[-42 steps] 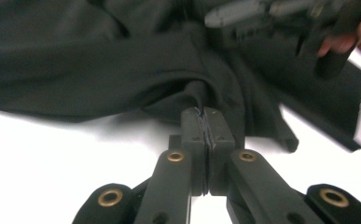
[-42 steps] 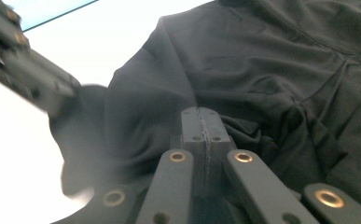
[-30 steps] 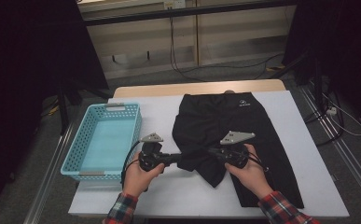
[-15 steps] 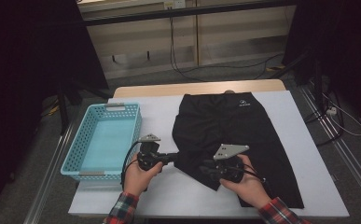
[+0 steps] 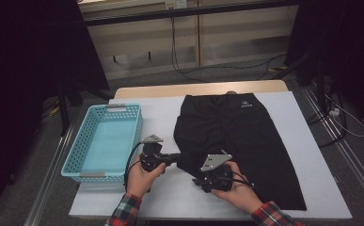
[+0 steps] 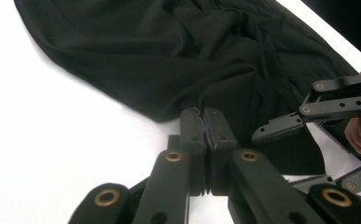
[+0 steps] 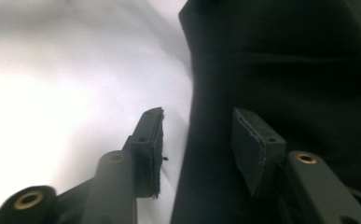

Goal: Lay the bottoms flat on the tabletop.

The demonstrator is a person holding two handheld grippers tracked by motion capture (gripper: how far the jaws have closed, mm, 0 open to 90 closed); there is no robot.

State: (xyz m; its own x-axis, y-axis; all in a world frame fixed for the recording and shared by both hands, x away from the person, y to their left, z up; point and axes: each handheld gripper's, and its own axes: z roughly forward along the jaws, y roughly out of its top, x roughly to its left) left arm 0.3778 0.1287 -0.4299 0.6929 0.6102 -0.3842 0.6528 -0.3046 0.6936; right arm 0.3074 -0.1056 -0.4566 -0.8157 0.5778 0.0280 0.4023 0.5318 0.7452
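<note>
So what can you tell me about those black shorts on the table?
The black shorts lie flat on the white table, waistband at the far edge, with a small white logo below it. The cloth looks thin and soft. One leg reaches the near edge; the other is folded and bunched toward the middle. The left gripper is shut on that bunched hem. The right gripper, jaws just opening, straddles an edge of the shorts without pressing it.

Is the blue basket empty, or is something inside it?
Empty. The high view shows the blue basket with its bare floor visible, while the black garment lies beside it on the table.
</note>
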